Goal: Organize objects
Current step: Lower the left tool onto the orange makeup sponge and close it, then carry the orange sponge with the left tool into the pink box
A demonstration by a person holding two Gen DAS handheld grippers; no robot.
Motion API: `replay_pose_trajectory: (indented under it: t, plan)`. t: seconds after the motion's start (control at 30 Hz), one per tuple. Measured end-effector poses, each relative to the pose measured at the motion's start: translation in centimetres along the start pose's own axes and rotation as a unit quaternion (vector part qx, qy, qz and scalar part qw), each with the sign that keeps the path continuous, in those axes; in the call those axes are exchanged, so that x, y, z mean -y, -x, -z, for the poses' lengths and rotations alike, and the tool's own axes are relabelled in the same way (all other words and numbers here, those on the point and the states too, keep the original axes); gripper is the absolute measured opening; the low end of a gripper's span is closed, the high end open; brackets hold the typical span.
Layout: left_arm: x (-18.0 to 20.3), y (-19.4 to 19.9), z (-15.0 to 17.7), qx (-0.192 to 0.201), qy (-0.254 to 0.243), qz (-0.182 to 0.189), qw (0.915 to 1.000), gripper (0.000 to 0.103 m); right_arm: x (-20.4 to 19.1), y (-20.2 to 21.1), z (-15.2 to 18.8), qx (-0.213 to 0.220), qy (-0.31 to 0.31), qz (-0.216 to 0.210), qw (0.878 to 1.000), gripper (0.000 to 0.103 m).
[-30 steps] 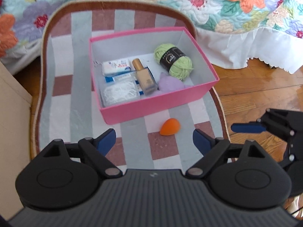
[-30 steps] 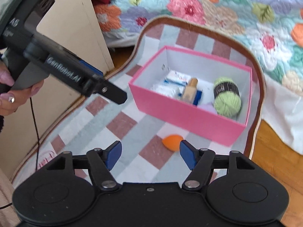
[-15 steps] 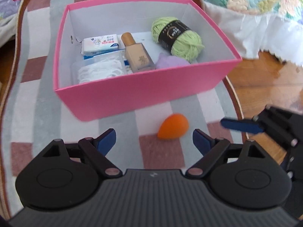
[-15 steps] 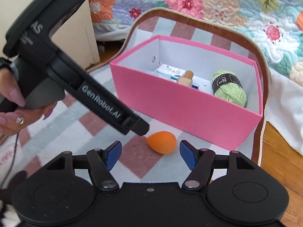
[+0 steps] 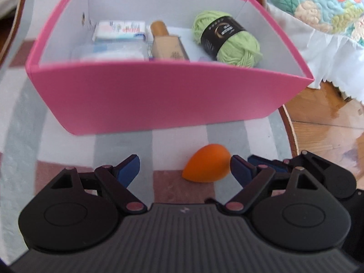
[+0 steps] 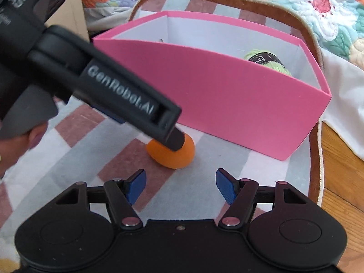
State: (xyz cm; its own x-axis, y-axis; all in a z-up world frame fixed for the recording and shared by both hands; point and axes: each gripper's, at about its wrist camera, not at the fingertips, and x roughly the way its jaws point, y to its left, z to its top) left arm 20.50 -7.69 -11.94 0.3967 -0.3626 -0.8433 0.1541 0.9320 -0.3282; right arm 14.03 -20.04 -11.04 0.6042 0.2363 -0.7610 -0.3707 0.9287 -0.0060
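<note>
Our left gripper (image 5: 184, 167) is spread wide around the sponge (image 5: 206, 163), which lies on the mat (image 5: 68, 141) at the box's (image 5: 159, 97) six o'clock. The right gripper (image 6: 179, 183) waits released. We should centre, then squeeze gently so the soft sponge won't squirt out.
</note>
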Motion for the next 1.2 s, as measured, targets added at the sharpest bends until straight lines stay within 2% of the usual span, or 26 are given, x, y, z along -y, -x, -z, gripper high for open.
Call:
replay_pose_trajectory:
  t: [0.07,0.1,0.17,0.2,0.27,0.37,0.43,0.5,0.53,0.7,0.87,1.1,1.2]
  plan:
    - [-0.5,-0.3,0.3,0.003,0.011,0.014,0.9998,0.082,-0.2,-0.4,0.1,0.002,-0.003,0.000,1.000,0.072]
    - [-0.6,-0.4,0.4,0.004,0.011,0.026,0.9996,0.068,-0.3,-0.7,0.2,0.001,-0.004,0.000,1.000,0.072]
    - [-0.9,-0.3,0.4,-0.002,0.024,0.084,0.9962,0.040,-0.4,-1.1,0.1,-0.004,-0.006,0.002,1.000,0.072]
    - [-0.7,-0.2,0.4,-0.004,0.027,0.089,0.9956,0.040,-0.5,-1.1,0.2,-0.002,-0.009,0.002,1.000,0.072]
    - [0.1,-0.2,0.5,-0.004,0.008,0.072,0.9974,0.039,-0.5,-1.2,0.0,-0.003,-0.011,0.000,1.000,0.072]
    - [0.2,-0.3,0.7,-0.002,0.013,0.074,0.9971,0.038,-0.1,-1.4,-0.2,0.001,-0.029,0.001,1.000,0.071]
    - [0.1,-0.2,0.7,-0.006,0.021,0.076,0.9968,0.038,0.3,-1.5,-0.2,0.001,-0.042,-0.006,0.999,0.065]
    - [0.2,0.0,0.6,-0.011,0.021,0.076,0.9968,0.038,0.3,-1.4,-0.3,0.003,-0.046,-0.011,0.999,0.052]
    - [0.2,0.1,0.6,-0.013,0.021,0.075,0.9969,0.038,0.3,-1.2,-0.3,0.003,-0.046,-0.017,0.999,0.049]
    - [0.6,0.8,0.0,-0.053,0.033,0.068,0.9958,0.038,-0.3,-0.2,-0.3,-0.005,-0.049,-0.020,0.999,0.047]
    - [1.6,2.8,-0.5,-0.091,0.041,0.063,0.9930,0.038,-0.3,2.3,-1.0,-0.030,-0.109,-0.035,0.993,0.047]
    - [4.2,7.2,-0.6,-0.076,0.005,0.062,0.9952,0.038,-0.8,6.3,-3.0,-0.035,-0.110,-0.022,0.993,0.047]
    - [5.0,8.9,-0.5,-0.058,-0.005,0.055,0.9968,0.038,-0.7,7.9,-3.8,-0.022,-0.081,-0.015,0.996,0.047]
